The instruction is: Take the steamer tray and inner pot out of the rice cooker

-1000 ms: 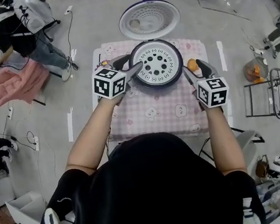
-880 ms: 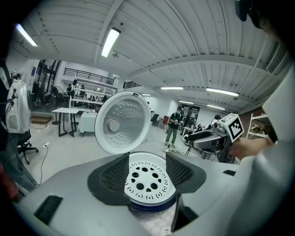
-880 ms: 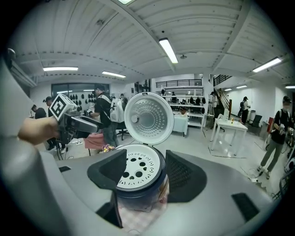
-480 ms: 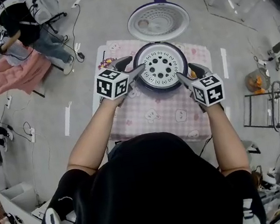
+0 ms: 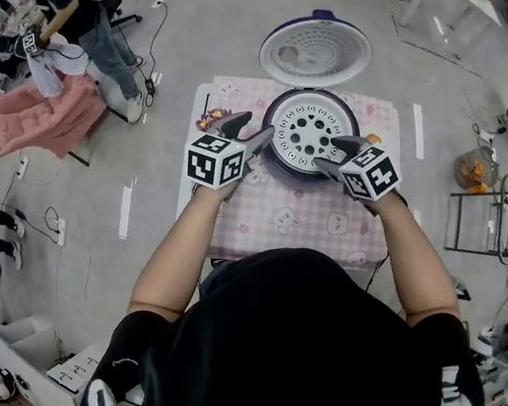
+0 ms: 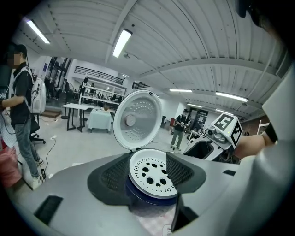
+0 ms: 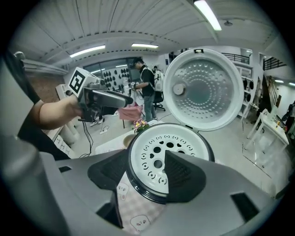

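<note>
The rice cooker (image 5: 278, 160) stands on the table with its lid (image 5: 314, 50) swung up behind it. The white perforated steamer tray (image 5: 307, 127) lies in its mouth; the inner pot under it is hidden. My left gripper (image 5: 258, 127) is open at the cooker's left rim, and the tray (image 6: 148, 169) shows between its pads in the left gripper view, where the gripper (image 6: 148, 179) holds nothing. My right gripper (image 5: 330, 154) is open at the front right rim. Its jaws (image 7: 146, 177) straddle the rim, one pad over the tray (image 7: 154, 150), the other outside the cooker.
The table (image 5: 284, 214) wears a pink chequered cloth. A small bunch of flowers (image 5: 212, 117) lies at its far left, an orange object (image 5: 375, 139) by the right gripper. People stand at the far left, near a pink cover (image 5: 28, 117). A wire rack (image 5: 498, 222) stands at the right.
Both grippers have closed in on the cooker. The right one came in from beside the cooker onto the tray's front right rim. The head view has shifted, so the cooker sits further right.
</note>
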A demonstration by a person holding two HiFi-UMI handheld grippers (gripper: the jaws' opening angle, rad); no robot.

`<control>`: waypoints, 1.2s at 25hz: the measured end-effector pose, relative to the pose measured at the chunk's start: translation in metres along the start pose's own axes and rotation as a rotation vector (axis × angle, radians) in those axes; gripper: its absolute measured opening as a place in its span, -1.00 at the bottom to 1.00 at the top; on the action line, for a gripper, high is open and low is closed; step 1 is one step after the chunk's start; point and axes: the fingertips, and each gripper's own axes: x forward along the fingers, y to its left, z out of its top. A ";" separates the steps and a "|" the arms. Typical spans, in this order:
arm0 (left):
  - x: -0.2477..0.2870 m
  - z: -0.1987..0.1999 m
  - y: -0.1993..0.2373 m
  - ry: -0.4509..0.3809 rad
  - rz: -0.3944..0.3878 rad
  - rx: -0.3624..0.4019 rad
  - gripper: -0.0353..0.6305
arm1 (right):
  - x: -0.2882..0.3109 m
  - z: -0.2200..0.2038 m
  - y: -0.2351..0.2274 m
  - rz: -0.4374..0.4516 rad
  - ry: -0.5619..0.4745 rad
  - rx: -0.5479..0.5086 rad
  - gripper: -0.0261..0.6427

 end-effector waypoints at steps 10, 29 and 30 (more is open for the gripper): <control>-0.018 -0.009 0.033 0.004 0.041 -0.039 -0.12 | 0.048 -0.004 0.030 0.142 0.138 -0.076 -0.12; -0.032 -0.035 0.060 0.035 0.050 -0.092 -0.12 | 0.115 -0.042 0.064 0.238 0.439 -0.275 -0.09; -0.032 -0.036 0.061 0.035 0.048 -0.094 -0.12 | 0.117 -0.044 0.065 0.243 0.453 -0.286 -0.09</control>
